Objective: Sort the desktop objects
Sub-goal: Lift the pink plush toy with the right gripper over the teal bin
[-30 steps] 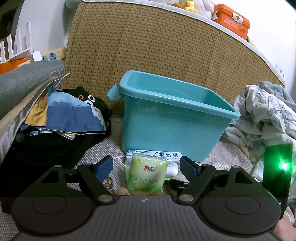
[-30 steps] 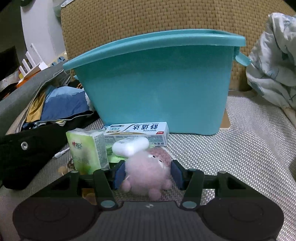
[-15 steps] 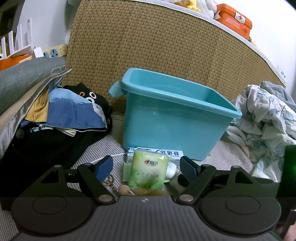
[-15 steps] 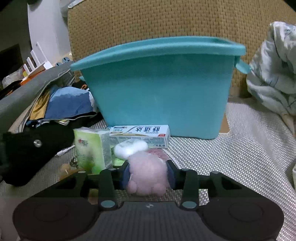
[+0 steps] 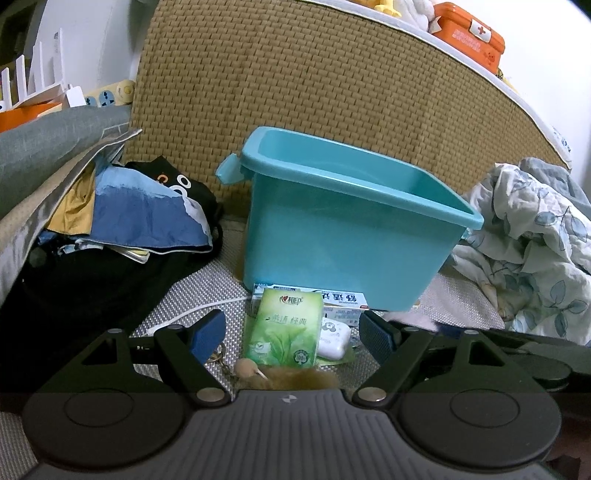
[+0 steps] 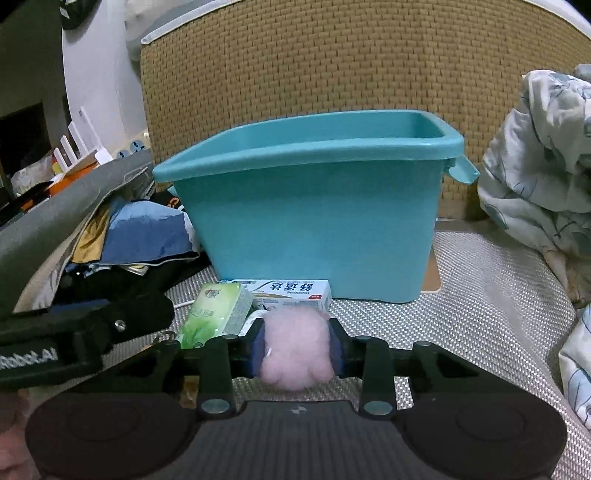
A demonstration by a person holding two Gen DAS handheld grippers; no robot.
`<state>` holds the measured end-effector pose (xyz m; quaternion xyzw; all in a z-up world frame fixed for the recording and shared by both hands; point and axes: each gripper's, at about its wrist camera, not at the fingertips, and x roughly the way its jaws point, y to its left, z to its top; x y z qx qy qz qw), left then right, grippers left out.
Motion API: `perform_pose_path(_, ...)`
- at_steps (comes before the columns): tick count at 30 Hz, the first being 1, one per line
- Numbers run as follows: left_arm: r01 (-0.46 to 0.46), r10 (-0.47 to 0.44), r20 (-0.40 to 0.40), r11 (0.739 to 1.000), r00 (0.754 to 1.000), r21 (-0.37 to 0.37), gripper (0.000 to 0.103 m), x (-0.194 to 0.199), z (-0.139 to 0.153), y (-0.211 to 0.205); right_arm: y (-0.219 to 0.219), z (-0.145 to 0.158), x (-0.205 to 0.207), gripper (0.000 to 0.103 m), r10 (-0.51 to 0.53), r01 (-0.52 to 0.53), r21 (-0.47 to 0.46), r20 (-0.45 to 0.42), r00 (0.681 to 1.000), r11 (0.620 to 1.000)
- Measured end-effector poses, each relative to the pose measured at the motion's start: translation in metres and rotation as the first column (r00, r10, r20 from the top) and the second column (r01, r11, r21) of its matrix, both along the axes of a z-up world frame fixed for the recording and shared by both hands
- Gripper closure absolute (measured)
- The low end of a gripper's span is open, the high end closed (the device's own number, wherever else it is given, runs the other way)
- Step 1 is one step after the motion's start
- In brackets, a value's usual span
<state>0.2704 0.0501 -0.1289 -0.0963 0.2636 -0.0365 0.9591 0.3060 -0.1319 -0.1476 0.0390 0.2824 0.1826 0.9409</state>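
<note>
A teal plastic bin (image 5: pixel 343 236) (image 6: pixel 317 221) stands against a woven headboard. In front of it lie a toothpaste box (image 5: pixel 341 301) (image 6: pixel 291 291), a green tissue pack (image 5: pixel 286 328) (image 6: pixel 216 310), a small white case (image 5: pixel 334 336) and a brown furry keychain (image 5: pixel 291 376). My left gripper (image 5: pixel 293 334) is open, its fingers either side of the tissue pack and a little short of it. My right gripper (image 6: pixel 297 349) is shut on a pink plush toy (image 6: pixel 295 347), held just above the mat in front of the bin.
A pile of dark and blue clothes (image 5: pixel 122 229) (image 6: pixel 140 236) lies left of the bin. A crumpled floral blanket (image 5: pixel 532 243) (image 6: pixel 546 166) lies to the right. An orange first-aid box (image 5: pixel 467 33) sits on top of the headboard. The left gripper's body (image 6: pixel 44 347) shows at the right view's left edge.
My right gripper closed on the pink plush toy and lifted it up off the mat. My left gripper drew back slightly and stayed open.
</note>
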Motion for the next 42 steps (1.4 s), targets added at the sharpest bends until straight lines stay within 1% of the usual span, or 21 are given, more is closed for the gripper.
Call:
perform_pose_path(8,0.013,-0.013,-0.004,1.0,1.0,0.007,0.021,0.0,-0.001,-0.004,-0.008,0.018,-0.01,0.065,-0.02,0.02,0.01,0.058,0.998,1.0)
perform_pose_path(12,0.016,-0.016,-0.004,1.0,1.0,0.011,0.021,0.001,-0.002,-0.004,-0.012,0.033,-0.015,0.066,-0.033,0.03,0.028,0.092,0.995,0.999)
perform_pose_path(18,0.01,-0.01,-0.03,1.0,1.0,0.009,0.021,0.004,-0.007,-0.004,-0.017,0.055,-0.015,0.066,-0.046,0.042,0.035,0.126,0.991,0.999)
perform_pose_path(24,0.031,-0.031,-0.036,0.999,0.999,-0.012,0.021,0.005,-0.006,-0.003,-0.018,0.078,-0.015,0.066,-0.047,0.044,0.023,0.16,0.986,0.999)
perform_pose_path(27,0.037,-0.038,-0.038,0.999,0.999,-0.02,0.021,0.005,-0.005,-0.002,-0.016,0.093,-0.014,0.066,-0.047,0.044,0.021,0.192,0.98,0.999)
perform_pose_path(36,0.037,-0.038,-0.038,0.999,0.999,-0.024,0.021,0.005,-0.006,-0.002,-0.01,0.131,0.013,0.066,-0.06,0.059,0.008,0.25,0.966,0.998)
perform_pose_path(42,0.04,-0.041,-0.039,0.999,0.998,-0.029,0.021,0.006,-0.005,-0.003,-0.009,0.146,0.033,0.066,-0.079,0.076,0.021,0.259,0.963,0.997)
